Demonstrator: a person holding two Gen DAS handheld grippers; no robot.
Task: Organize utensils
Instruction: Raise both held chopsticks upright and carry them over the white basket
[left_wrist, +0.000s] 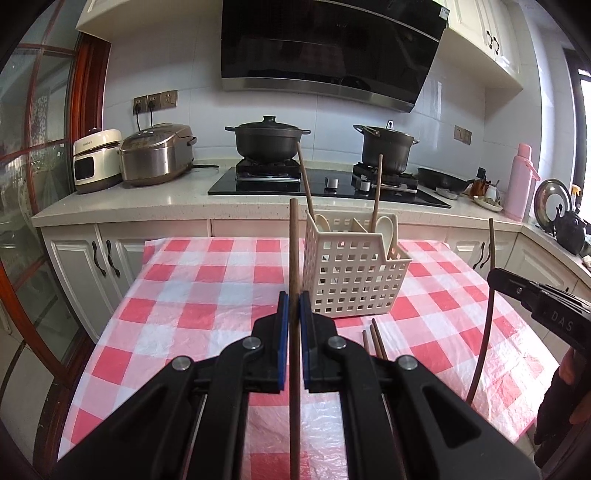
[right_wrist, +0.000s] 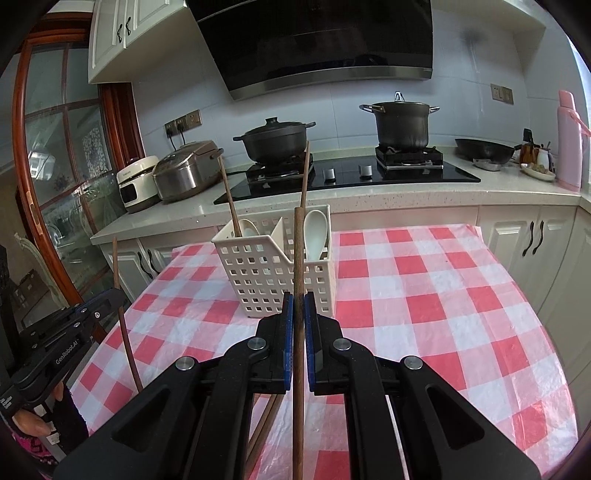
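My left gripper (left_wrist: 294, 301) is shut on a brown wooden chopstick (left_wrist: 294, 240) that stands upright above the checked tablecloth. My right gripper (right_wrist: 298, 300) is shut on a second chopstick (right_wrist: 297, 251), also upright. Just beyond both stands a cream perforated utensil basket (left_wrist: 351, 280) (right_wrist: 258, 273) with two compartments. It holds two chopsticks (left_wrist: 305, 177) and white spoons (right_wrist: 314, 229). Loose chopsticks (left_wrist: 376, 339) lie on the cloth in front of the basket. Each view shows the other gripper at its edge: the right gripper (left_wrist: 517, 291) and the left gripper (right_wrist: 105, 301).
The red-and-white checked cloth (left_wrist: 207, 280) covers a small table with edges near on the left and right. Behind it runs a counter with a hob (left_wrist: 280, 181), two dark pots, a rice cooker (left_wrist: 157, 155) and a pink flask (left_wrist: 521, 181). A hand (right_wrist: 35, 424) shows at lower left.
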